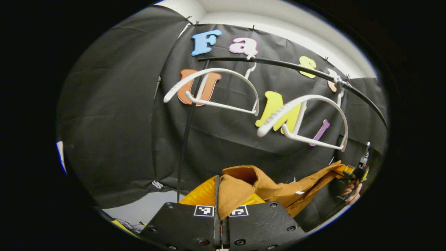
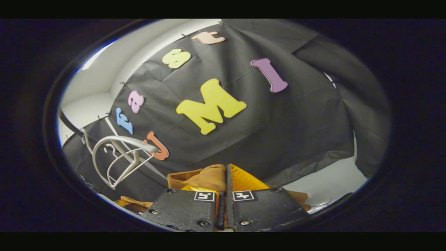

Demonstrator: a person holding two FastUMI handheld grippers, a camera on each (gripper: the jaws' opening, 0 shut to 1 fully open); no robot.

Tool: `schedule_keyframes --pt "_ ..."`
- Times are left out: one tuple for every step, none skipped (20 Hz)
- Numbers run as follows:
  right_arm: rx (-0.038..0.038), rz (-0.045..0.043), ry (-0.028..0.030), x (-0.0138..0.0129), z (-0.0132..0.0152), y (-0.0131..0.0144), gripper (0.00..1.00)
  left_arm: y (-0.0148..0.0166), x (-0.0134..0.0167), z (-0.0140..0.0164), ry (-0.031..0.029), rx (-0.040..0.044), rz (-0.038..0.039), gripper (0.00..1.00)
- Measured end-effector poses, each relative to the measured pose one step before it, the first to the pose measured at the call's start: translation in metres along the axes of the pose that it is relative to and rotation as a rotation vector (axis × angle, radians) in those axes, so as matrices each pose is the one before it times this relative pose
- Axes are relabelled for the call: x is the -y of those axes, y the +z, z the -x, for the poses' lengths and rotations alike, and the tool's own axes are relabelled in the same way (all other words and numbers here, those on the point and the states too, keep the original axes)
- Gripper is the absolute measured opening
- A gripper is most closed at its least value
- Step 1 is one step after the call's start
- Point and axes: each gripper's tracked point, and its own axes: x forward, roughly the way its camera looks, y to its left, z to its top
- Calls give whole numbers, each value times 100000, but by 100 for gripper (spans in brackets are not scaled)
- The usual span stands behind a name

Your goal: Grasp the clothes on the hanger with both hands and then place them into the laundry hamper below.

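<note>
A brown garment hangs stretched below the rail, off the hangers. My left gripper is shut on its collar end, with cloth bunched between the fingers. The far end of the garment runs right to my right gripper, held by a hand. In the right gripper view my right gripper is shut on the same brown garment, with folds spilling on both sides of the fingers. Two white hangers hang bare on the black rail.
The rail's black upright pole stands just left of the garment. The white hangers and the rail lie at the left of the right gripper view. A pale floor strip runs along the foot of the black cloth wall.
</note>
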Motion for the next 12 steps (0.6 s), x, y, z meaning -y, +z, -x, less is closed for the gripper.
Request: schedule_keyframes --pt "-1868 -403 89 111 101 -791 5 -648 173 235 144 -1088 308 5" --pt "-1616 -434 -105 35 181 -944 6 -500 246 364 -131 -1033 18 6" --pt "-1402 -279 407 -75 162 -769 5 -509 314 268 -272 -711 -122 6" --pt "-1706 540 321 -159 288 -978 5 -577 370 568 -557 -580 -485 6" --pt "-1544 1150 286 -196 187 -747 5 -479 419 402 -432 -461 -742 6" --pt "-1674 1526 535 -367 151 -790 5 -437 590 295 -732 -413 -1014 5" --pt "-1451 1318 389 -349 169 -652 5 -393 674 356 -897 -262 -1131 6" --pt "-1572 1400 838 -410 176 -798 5 -356 853 192 -1078 -494 -1282 6" --pt "-1329 1150 478 -470 263 -631 6 -339 745 244 -876 -358 -1334 5" --pt "-1565 1434 1364 -475 315 -713 5 -257 657 259 -779 -208 -1144 6" --pt "-1098 1414 715 -540 416 -511 6 -158 641 268 -1058 -131 -1061 6" --pt "-1698 1911 770 -460 76 -624 5 -72 649 156 -554 -335 -613 5"
